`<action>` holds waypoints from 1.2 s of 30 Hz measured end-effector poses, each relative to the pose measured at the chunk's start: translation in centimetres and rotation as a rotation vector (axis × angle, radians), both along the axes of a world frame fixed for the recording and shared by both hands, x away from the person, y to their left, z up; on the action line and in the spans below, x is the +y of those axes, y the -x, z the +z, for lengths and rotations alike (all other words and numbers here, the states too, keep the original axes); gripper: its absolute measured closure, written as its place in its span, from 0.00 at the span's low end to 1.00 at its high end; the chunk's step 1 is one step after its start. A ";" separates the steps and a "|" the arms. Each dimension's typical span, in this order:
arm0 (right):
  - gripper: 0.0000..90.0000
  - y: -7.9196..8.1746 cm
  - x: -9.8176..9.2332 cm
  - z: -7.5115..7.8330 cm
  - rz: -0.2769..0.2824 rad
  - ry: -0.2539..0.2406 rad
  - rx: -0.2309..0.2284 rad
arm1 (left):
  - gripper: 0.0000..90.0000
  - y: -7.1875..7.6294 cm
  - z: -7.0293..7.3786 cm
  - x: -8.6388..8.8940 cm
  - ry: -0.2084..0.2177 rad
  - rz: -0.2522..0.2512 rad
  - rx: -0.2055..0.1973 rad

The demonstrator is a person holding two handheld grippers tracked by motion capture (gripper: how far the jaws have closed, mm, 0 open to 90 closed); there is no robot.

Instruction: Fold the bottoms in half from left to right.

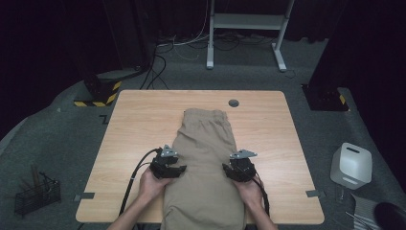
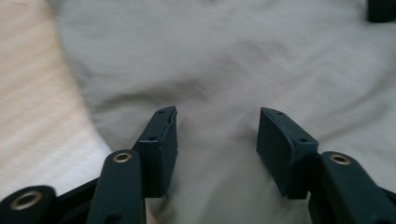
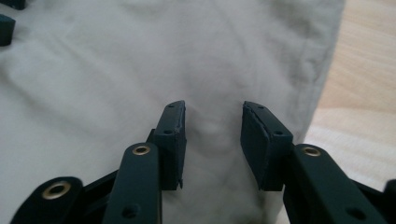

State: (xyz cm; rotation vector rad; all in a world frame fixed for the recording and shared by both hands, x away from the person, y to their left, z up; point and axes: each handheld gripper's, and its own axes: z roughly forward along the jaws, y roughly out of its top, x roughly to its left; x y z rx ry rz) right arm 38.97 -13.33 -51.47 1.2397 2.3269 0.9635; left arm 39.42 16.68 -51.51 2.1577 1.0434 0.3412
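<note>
Khaki trousers [image 1: 206,163] lie lengthwise down the centre of the worktop [image 1: 134,129]. Left tool [image 1: 176,171] and right tool [image 1: 229,171] sit at the cloth's edges, lower frame, jaws apart, gripping nothing.

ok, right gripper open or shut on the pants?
Open. In the right gripper view the right gripper has its jaws apart over the tan pants, fabric visible between them, nothing pinched.
</note>
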 end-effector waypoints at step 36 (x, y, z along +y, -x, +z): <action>0.55 2.5 -0.9 -0.1 0.007 0.038 -0.016 | 0.44 3.4 0.3 -0.2 -0.044 -0.007 -0.006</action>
